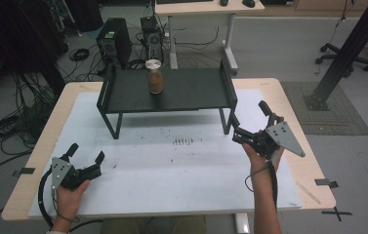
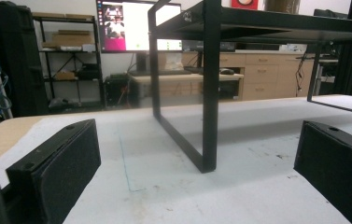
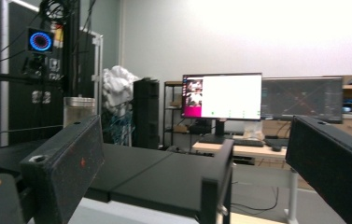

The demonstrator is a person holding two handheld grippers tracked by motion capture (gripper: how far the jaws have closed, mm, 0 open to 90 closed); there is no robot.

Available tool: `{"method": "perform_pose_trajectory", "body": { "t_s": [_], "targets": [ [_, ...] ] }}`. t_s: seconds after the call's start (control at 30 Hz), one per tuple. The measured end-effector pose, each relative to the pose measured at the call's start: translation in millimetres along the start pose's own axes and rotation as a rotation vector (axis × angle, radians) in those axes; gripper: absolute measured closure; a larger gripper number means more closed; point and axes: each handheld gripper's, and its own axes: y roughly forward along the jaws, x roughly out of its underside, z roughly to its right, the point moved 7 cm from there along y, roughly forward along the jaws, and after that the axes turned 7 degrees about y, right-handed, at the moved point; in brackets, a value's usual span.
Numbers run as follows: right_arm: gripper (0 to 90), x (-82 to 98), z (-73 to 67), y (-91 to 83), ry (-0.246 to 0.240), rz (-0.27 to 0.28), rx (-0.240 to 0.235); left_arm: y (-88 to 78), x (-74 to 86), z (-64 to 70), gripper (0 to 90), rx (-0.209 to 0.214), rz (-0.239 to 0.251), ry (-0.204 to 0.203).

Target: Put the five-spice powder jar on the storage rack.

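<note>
Upright on black metal shelf (image 1: 191, 92): clear glass jar with silver lid and brown contents (image 1: 154, 78). Closer, up-left of right gripper (image 1: 251, 123); farther from left gripper (image 1: 85, 154). Both wide open, empty.

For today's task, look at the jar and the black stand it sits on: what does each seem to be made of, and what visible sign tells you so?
Jar: probably clear glass, since brown contents show through its wall; clear plastic is possible. Its lid looks like pale, slightly shiny metal.
Black stand: likely painted or coated metal, judging by its thin flat legs, crisp edges and even matt black surface.
</note>
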Motion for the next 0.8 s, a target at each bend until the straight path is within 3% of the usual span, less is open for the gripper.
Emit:
{"method": "perform_pose_trajectory", "body": {
  "t_s": [0.37, 0.8],
  "targets": [
    [3.7, 40.9, 21.3, -32.7, 0.015, -0.05, 0.09, 0.1, 0.0, 0.0, 0.2, -0.001, -0.001, 0.0],
    [4.1, 99.3, 45.7, -62.8, -0.008, -0.14, 0.228, 0.1, 0.1, -0.1, 0.2, -0.002, -0.002, -0.001]
  ]
}}
